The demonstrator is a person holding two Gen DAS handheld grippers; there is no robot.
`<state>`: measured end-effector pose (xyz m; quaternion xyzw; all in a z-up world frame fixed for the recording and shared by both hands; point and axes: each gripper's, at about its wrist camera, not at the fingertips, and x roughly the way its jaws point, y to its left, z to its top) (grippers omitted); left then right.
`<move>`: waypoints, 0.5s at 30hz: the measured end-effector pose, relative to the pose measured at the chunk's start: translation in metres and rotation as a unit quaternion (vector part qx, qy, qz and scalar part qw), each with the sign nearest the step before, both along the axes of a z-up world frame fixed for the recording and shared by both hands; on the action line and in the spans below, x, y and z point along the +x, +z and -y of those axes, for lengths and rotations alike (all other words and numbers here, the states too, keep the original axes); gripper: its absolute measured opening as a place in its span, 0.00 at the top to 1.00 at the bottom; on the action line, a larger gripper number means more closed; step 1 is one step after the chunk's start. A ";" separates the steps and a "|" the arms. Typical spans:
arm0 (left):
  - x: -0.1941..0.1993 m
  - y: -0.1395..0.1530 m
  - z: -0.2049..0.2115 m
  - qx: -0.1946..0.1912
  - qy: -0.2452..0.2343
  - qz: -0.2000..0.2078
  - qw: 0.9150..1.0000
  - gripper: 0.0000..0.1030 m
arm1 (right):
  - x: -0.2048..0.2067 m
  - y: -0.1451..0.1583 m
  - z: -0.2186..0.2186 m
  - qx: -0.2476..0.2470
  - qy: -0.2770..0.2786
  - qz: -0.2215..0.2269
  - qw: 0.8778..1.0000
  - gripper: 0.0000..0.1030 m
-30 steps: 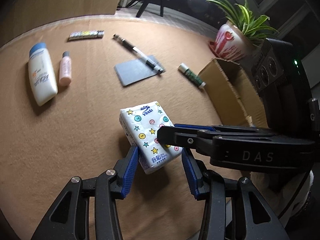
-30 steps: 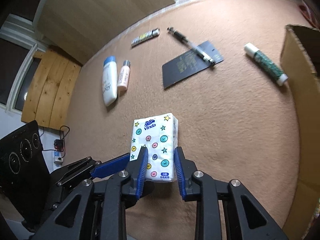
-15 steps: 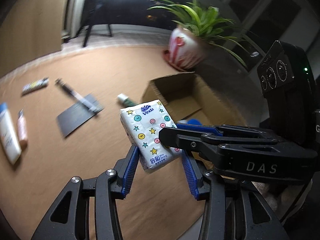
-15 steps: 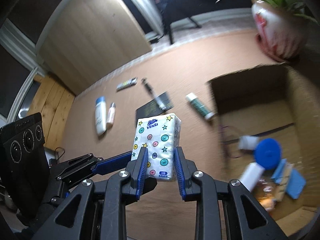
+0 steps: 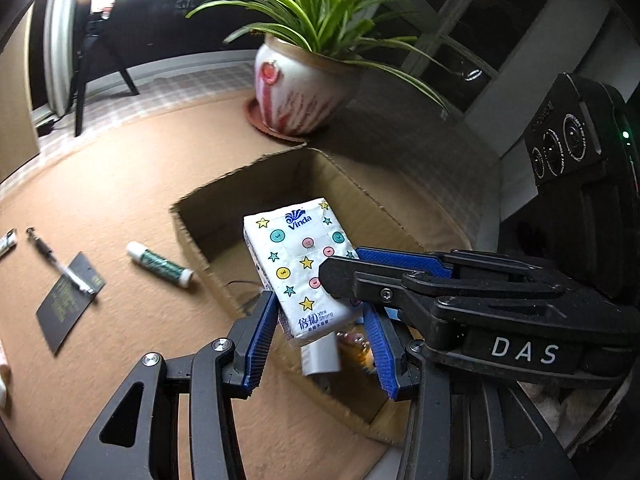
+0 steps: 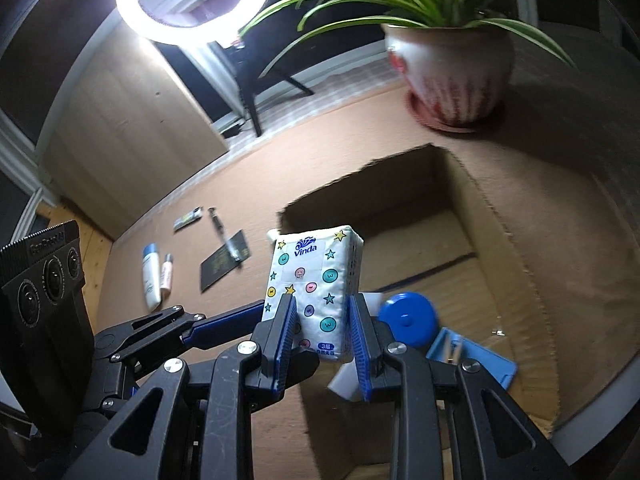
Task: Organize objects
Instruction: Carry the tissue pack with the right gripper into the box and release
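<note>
Tissue pack (image 6: pixel 316 284) | both claws clamp it; now over cardboard box (image 6: pixel 500 216), seemingly raised

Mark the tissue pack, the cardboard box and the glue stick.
tissue pack (image 6: pixel 316 276), right wrist view, printed front face.
cardboard box (image 6: pixel 516 248), right wrist view, right inner wall.
glue stick (image 5: pixel 160 265), left wrist view, green middle of the tube.

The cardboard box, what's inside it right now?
In the cardboard box: a blue round lid, a light blue flat case and a white item. The tissue pack in the right gripper covers whatever lies behind it.
</note>
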<state>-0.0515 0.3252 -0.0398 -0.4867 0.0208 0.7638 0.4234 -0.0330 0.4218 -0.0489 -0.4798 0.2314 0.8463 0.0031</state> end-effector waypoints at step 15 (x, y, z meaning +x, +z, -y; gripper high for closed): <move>-0.010 -0.012 -0.007 -0.030 -0.002 -0.009 1.000 0.43 | 0.007 -0.009 -0.013 0.007 -0.034 0.012 0.999 0.61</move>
